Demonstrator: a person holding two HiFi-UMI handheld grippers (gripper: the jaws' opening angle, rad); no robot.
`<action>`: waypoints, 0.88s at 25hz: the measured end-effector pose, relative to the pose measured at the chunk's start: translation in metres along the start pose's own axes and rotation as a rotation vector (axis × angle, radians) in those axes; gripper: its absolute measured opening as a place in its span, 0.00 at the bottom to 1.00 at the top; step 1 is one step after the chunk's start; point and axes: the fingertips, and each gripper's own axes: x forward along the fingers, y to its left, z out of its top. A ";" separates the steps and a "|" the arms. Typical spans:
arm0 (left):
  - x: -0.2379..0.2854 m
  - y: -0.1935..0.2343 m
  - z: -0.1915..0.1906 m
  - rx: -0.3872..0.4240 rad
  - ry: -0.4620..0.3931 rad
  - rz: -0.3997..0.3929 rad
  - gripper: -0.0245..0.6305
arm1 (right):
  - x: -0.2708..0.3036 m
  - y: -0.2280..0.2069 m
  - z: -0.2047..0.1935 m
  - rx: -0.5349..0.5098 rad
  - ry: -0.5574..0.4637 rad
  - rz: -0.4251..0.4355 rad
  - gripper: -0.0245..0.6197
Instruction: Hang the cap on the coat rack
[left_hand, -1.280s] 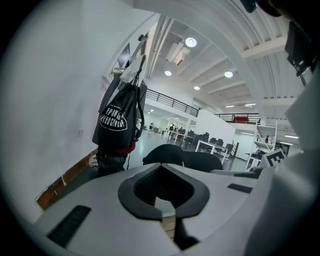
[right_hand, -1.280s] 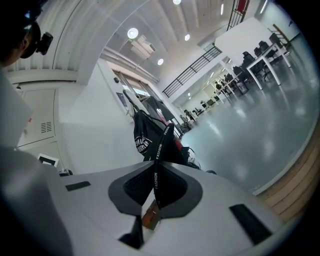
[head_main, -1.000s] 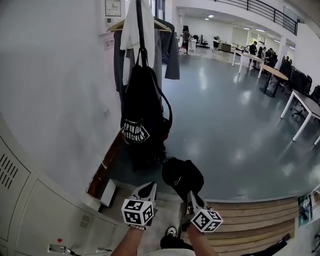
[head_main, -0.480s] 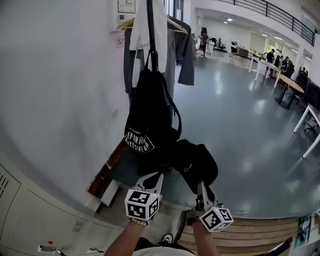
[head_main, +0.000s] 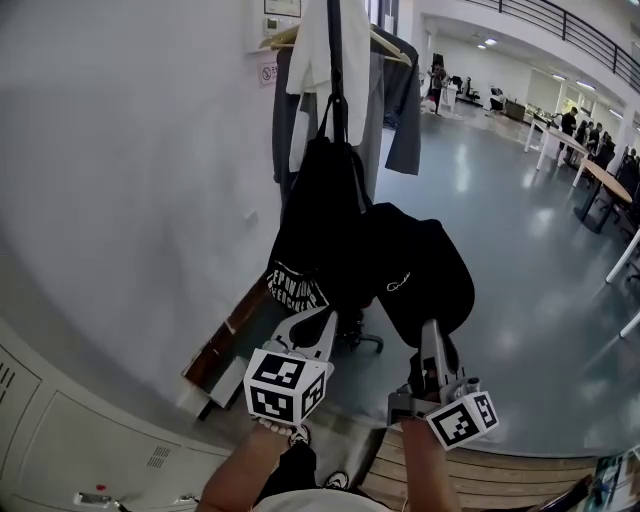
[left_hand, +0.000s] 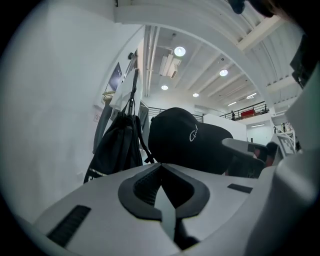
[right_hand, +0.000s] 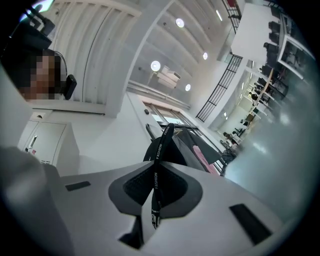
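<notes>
The black cap (head_main: 420, 268) hangs up in the air from my right gripper (head_main: 432, 326), which is shut on its black strap (right_hand: 157, 159) printed "FASHION". The cap sits just right of a black drawstring bag (head_main: 315, 225) that hangs on the coat rack pole (head_main: 335, 55). My left gripper (head_main: 322, 318) is shut with nothing in it, low beside the bag and left of the cap. From the left gripper view the cap (left_hand: 186, 141) shows beyond the shut jaws of the left gripper (left_hand: 161, 169), with the bag (left_hand: 117, 150) at its left. The right gripper (right_hand: 156, 169) view shows little of the cap beyond the strap.
A white garment (head_main: 322, 50) and grey coats (head_main: 400, 90) hang on hangers high on the rack. A white wall (head_main: 130, 180) stands at the left, lockers (head_main: 70, 450) at the bottom left. A brown board (head_main: 225, 340) lies at the wall's base. Tables (head_main: 600, 180) stand far right.
Both grippers have risen and moved toward the rack. The cap has come up from near the floor to beside the hanging bag.
</notes>
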 end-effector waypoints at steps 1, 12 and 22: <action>0.005 0.005 0.007 0.006 -0.009 0.005 0.04 | 0.010 0.003 0.003 -0.005 -0.010 0.017 0.07; 0.060 0.054 0.077 0.086 -0.108 -0.005 0.04 | 0.125 0.040 0.035 -0.040 -0.124 0.199 0.07; 0.102 0.119 0.119 0.143 -0.143 0.042 0.04 | 0.239 0.091 0.080 -0.044 -0.281 0.413 0.07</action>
